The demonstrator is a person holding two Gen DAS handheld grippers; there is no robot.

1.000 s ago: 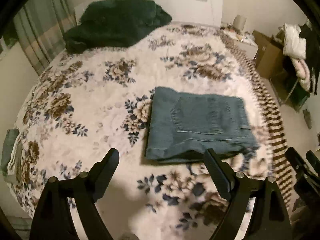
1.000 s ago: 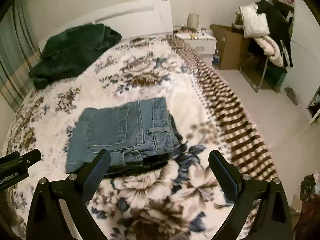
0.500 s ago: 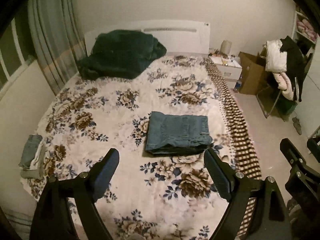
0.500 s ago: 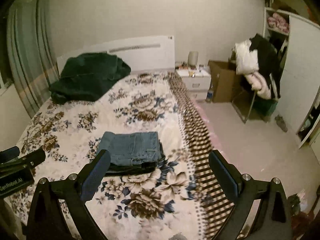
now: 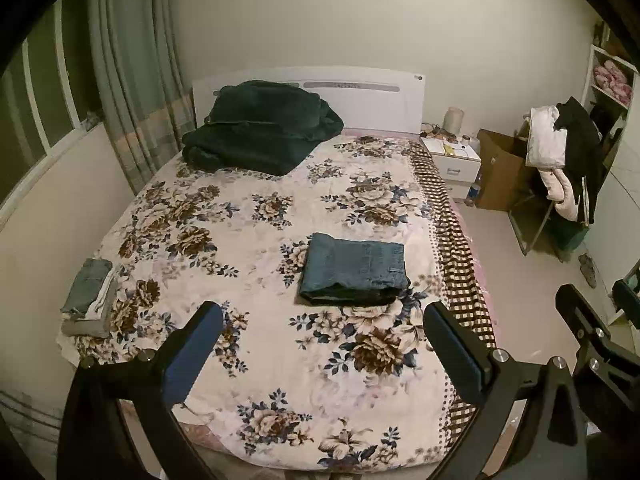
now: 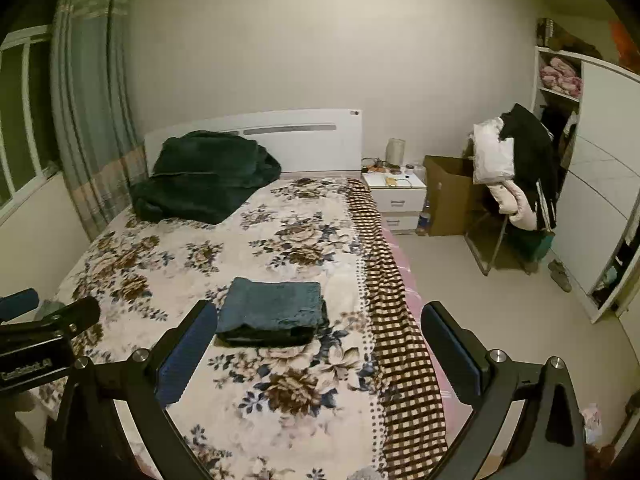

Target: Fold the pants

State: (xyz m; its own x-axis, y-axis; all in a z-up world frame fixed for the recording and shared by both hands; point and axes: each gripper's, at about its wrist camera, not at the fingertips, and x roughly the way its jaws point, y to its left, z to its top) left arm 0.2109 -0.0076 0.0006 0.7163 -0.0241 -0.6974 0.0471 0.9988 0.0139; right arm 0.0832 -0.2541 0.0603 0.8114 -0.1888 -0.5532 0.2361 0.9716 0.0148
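- Clearly, your left gripper [image 5: 323, 322] has its jaws spread wide with nothing between them; they have just been opening further, and only bedspread shows in the gap.
- Your right gripper [image 6: 319, 322] is likewise wide apart and empty, which suits hands that have let the cloth go.
- Both grippers hang above the near end of the bed [image 5: 280, 408] and point down at it, well apart from the cloth, so neither can disturb the fold.
- The pants [image 5: 354, 274] lie as a compact blue denim rectangle on the floral bedspread, right of the middle and near the checked border [image 5: 456, 248]. In the right wrist view the pants [image 6: 274, 310] show stacked layers at the near edge, so I judge the folding done and the bundle left flat to keep its shape.
- At the left edge of the bed a small pile of folded clothes [image 5: 90, 298] sits apart from the pants; it looks like grey and white pieces, though it is too small and warped by the lens to be sure.
- A dark green blanket [image 5: 260, 132] is heaped against the headboard [image 5: 360, 92], well clear of the working space.
- If anything remains, you would only carry the bundle to that pile, taking it from under the fold so that the layers stay together.
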